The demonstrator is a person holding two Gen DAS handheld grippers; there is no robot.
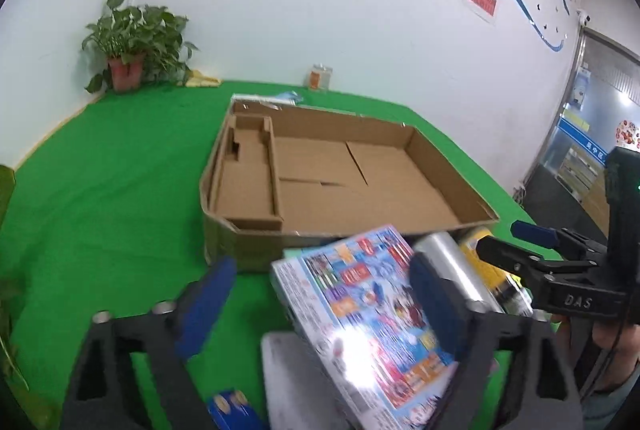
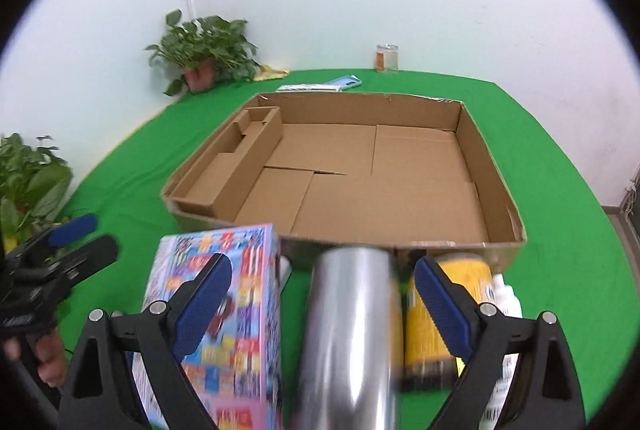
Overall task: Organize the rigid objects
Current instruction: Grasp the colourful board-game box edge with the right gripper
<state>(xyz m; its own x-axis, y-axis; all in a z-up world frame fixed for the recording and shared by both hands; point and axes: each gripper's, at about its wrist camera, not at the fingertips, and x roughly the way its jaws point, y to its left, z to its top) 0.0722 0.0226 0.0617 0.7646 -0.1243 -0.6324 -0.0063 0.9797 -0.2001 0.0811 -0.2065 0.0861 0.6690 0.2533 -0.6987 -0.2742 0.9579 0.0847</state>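
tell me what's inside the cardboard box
The cardboard box holds no items, only a narrow cardboard divider section along its left side. The floor near its front wall is hidden by that wall.

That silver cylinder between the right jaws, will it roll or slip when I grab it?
The silver cylinder looks smooth and glossy, so the pads may slip. It seems to lie on its side between the toy box and yellow can, so it probably rolls if nudged.
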